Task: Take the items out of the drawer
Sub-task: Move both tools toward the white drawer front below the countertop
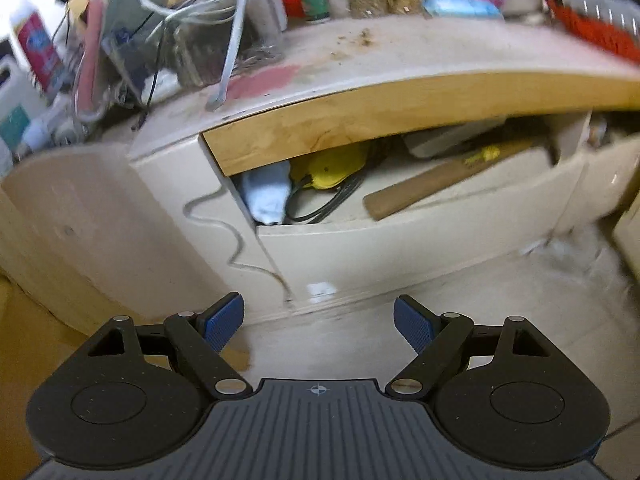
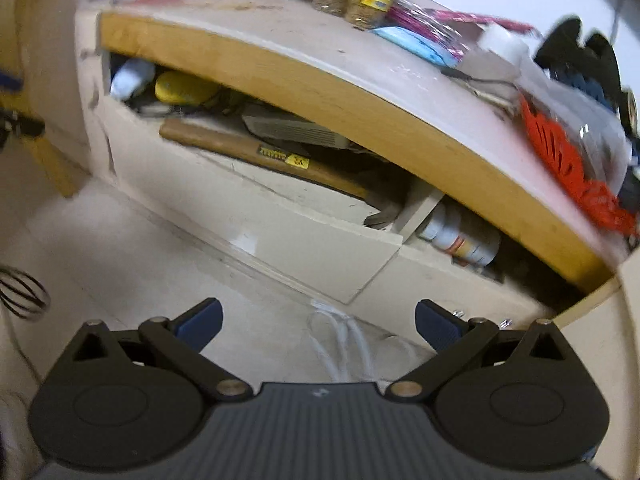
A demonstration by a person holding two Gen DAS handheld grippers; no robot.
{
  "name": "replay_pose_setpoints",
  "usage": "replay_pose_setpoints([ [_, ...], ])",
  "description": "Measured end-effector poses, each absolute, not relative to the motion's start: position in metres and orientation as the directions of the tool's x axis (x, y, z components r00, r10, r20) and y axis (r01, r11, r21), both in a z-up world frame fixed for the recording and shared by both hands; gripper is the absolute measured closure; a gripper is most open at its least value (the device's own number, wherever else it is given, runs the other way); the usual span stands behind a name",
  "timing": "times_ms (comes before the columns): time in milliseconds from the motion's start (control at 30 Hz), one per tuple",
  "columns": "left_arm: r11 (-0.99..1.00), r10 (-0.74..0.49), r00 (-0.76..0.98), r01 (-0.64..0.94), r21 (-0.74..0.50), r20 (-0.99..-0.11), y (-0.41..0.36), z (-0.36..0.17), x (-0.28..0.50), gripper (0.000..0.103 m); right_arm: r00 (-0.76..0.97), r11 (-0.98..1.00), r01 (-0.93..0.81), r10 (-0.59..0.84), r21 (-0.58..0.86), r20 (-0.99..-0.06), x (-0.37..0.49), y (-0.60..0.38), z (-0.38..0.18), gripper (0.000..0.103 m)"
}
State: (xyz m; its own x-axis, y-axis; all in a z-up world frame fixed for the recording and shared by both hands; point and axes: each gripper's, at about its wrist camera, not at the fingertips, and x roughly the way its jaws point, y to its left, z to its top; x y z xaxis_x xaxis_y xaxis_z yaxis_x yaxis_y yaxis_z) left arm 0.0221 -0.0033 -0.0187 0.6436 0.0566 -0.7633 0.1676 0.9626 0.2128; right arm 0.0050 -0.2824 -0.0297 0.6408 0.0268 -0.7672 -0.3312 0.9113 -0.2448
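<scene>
- Your left gripper (image 1: 319,324) stands wide apart at the pads and carries nothing; it hangs well short of the drawer (image 1: 400,240), facing its front panel
- Your right gripper (image 2: 318,320) is likewise spread wide and empty, out in front of the same drawer (image 2: 280,236), above pale cables (image 2: 344,344) on the floor
- The drawer is pulled only partway out from under the countertop (image 1: 400,100); nothing has been lifted from it yet, by my reading
- Contents seen: a wooden-handled hammer (image 2: 256,152) lying diagonally, its head near the right divider; a yellow object (image 1: 332,166) at the left back; a light blue cloth (image 1: 268,196) in the left corner; black cord (image 1: 320,208) looped beside the yellow object; a grey flat item (image 2: 296,132) behind the handle
- Risk: the countertop overhangs the opening, so a steep entry could knock your fingers against its edge
- Risk: the black cord seems tangled near the yellow object; pulling that out may drag the cord and cloth with it
- Risk: the hammer is head-heavy; gripped at the free handle end it could swing or slip from the pads
- Risk: a thin white wire (image 1: 228,236) hangs down the cabinet side beside the drawer and could snag your left gripper
- Both views are blurred, so small items deeper in cannot be made out
</scene>
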Motion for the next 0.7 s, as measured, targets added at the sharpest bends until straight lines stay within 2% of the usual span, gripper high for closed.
replay_pose_setpoints([
  [367,0.912,0.056,0.658,0.272,0.306,-0.751,-0.019,-0.02,0.026,0.02,0.687,0.776,-0.475,0.032,-0.415,-0.726,0.007,-0.267,-0.033,0.0],
  [700,0.821,0.063,0.666,0.389,0.418,-0.744,-0.024,-0.034,0.033,0.02,0.689,0.657,-0.565,0.044,-0.499,-0.723,0.007,-0.259,-0.049,0.0],
])
